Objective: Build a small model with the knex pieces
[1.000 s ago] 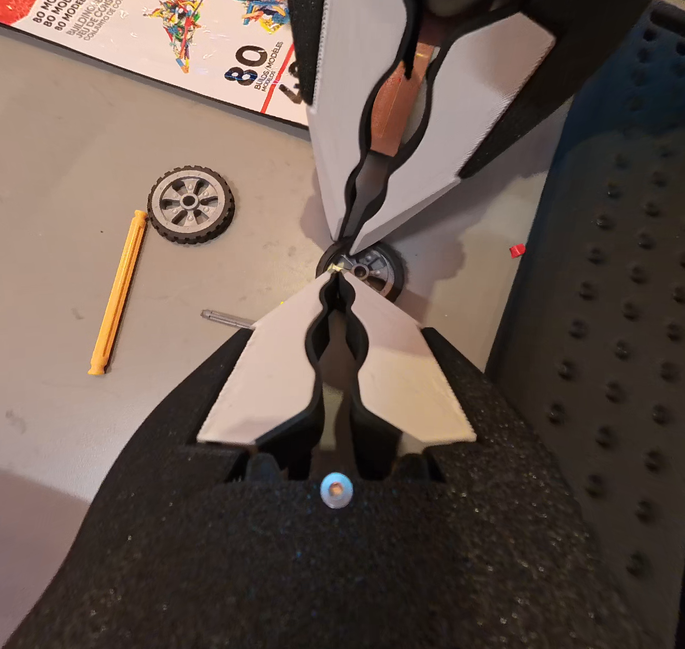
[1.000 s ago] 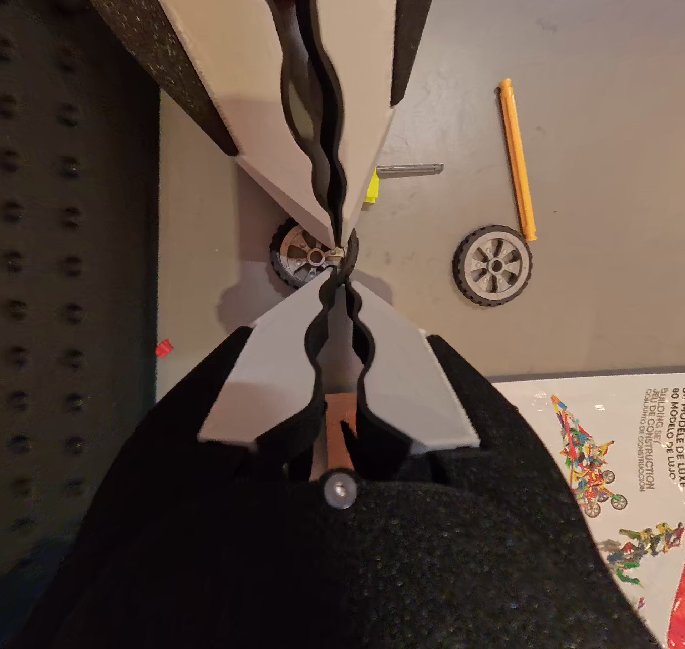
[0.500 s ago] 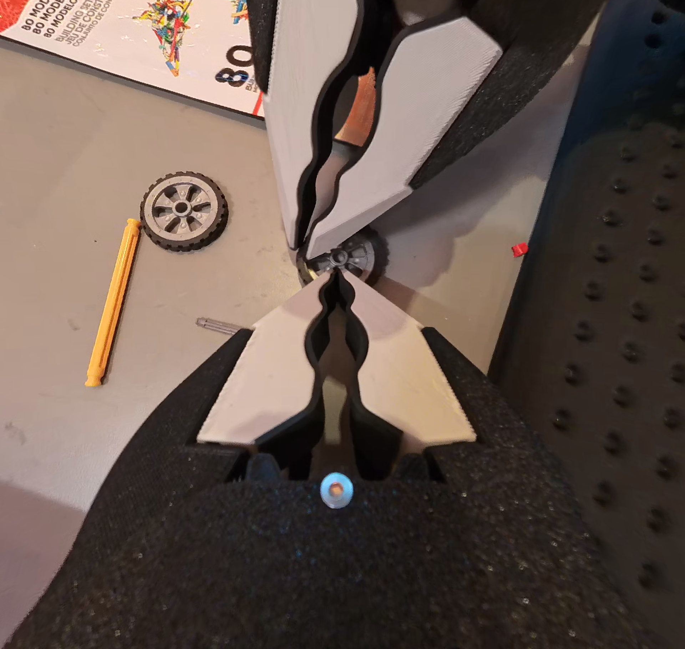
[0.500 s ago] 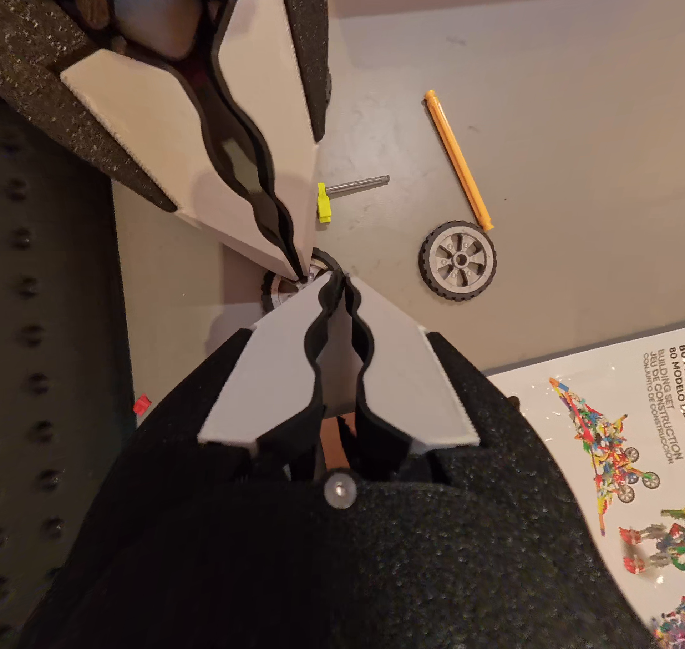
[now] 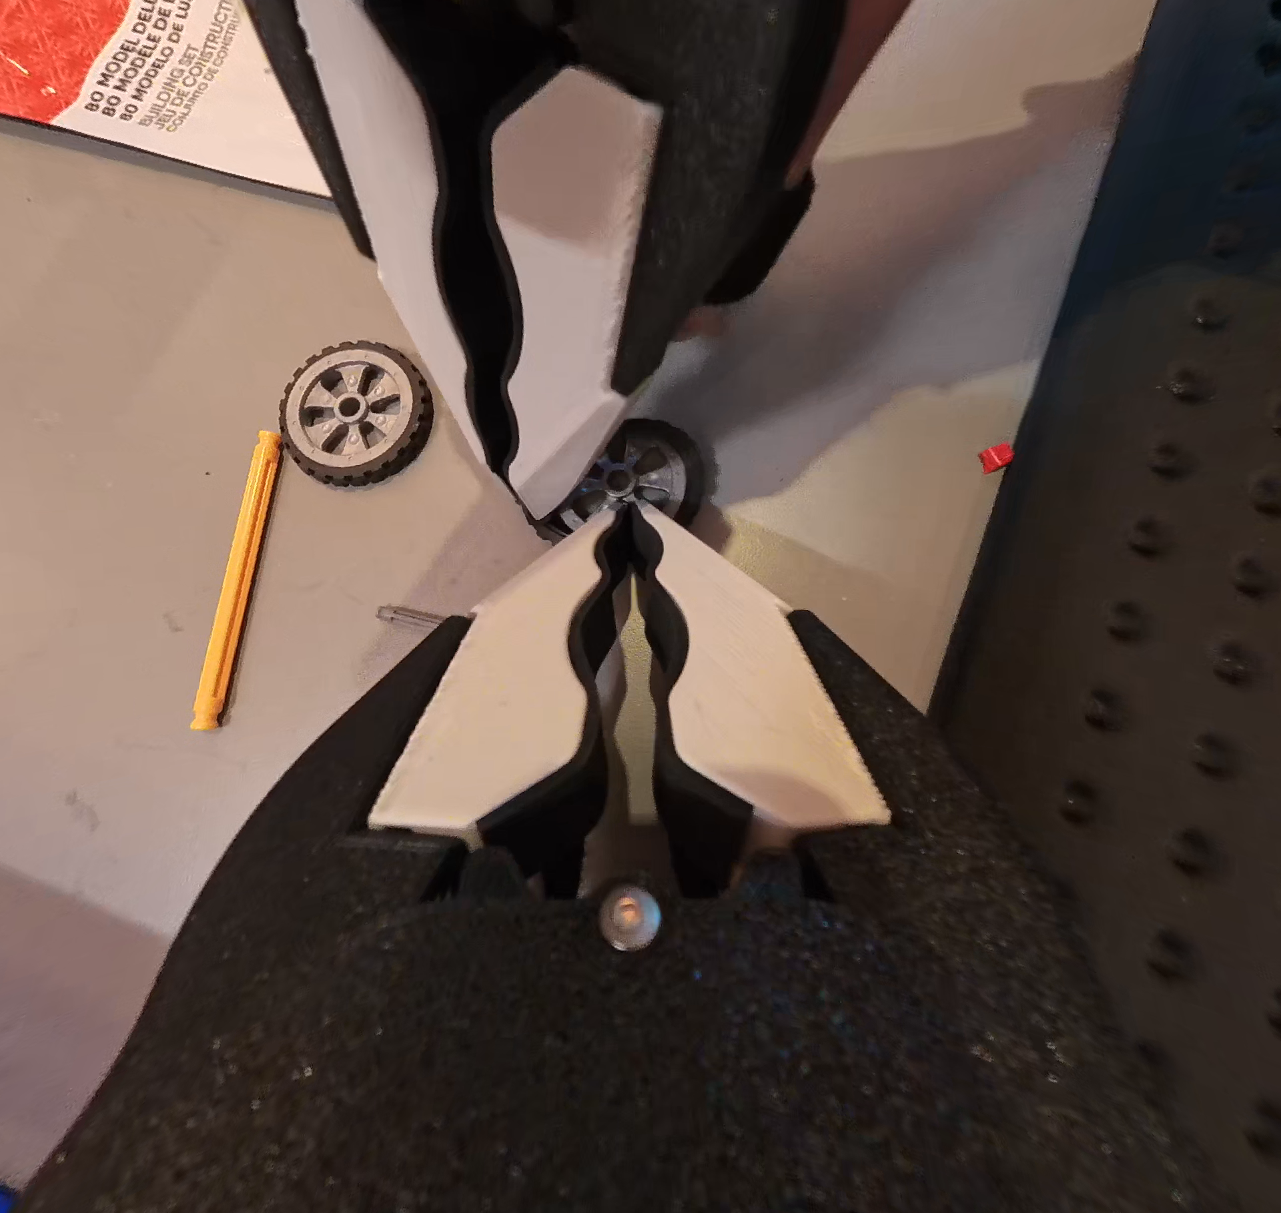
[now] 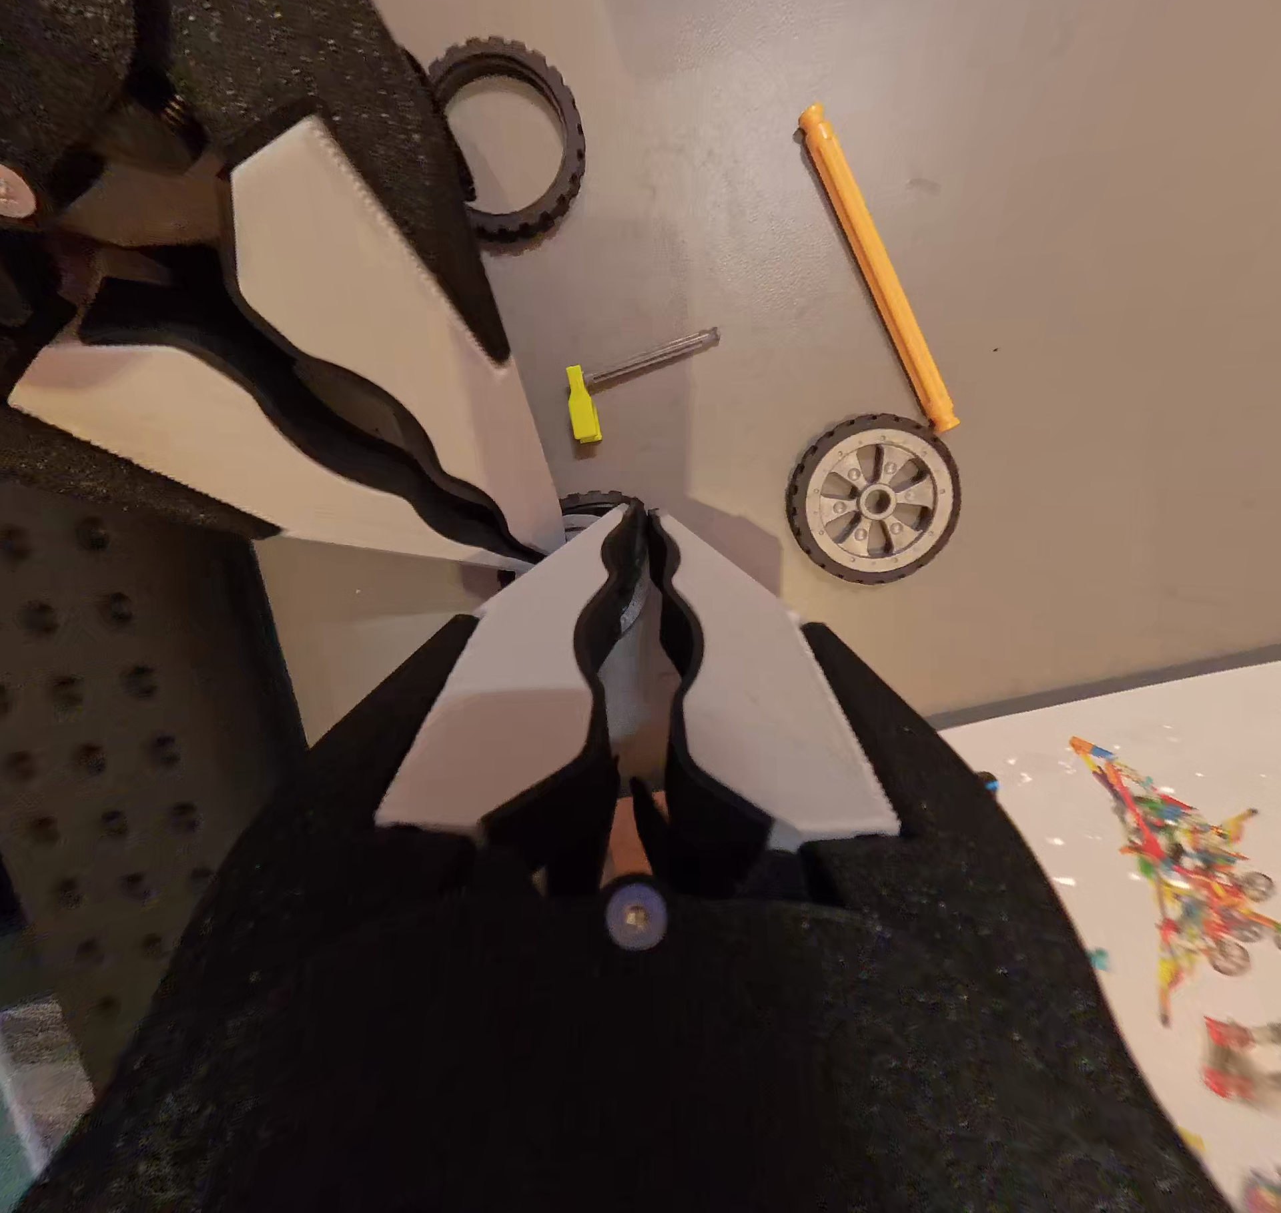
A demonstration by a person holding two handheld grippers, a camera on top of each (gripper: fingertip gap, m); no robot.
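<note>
A small grey wheel with a black tyre (image 5: 651, 472) is held between both grippers, a little above the grey table. My left gripper (image 5: 627, 521) is shut on the wheel's near edge. My right gripper (image 5: 509, 486) comes in from the top of the left wrist view and is shut on the wheel's left side. In the right wrist view my right gripper (image 6: 641, 514) pinches the wheel (image 6: 589, 506), which is mostly hidden by the fingers. The left gripper (image 6: 530, 552) meets it from the left there.
On the table lie a second wheel (image 5: 357, 424) (image 6: 873, 500), an orange rod (image 5: 236, 580) (image 6: 877, 265), a grey rod (image 6: 651, 358) with a yellow clip (image 6: 581, 403), a loose black tyre (image 6: 513, 140) and a red bit (image 5: 996, 476). A printed sheet (image 6: 1144, 902) and a perforated black mat (image 5: 1144, 625) border the table. It is some 4 cm from my right tips to the grey rod (image 6: 651, 358).
Both grippers stay shut at the wheel. They have turned about it, so the wheel now shows tilted. In the right wrist view the left gripper has swung left and the loose tyre has come into view.
</note>
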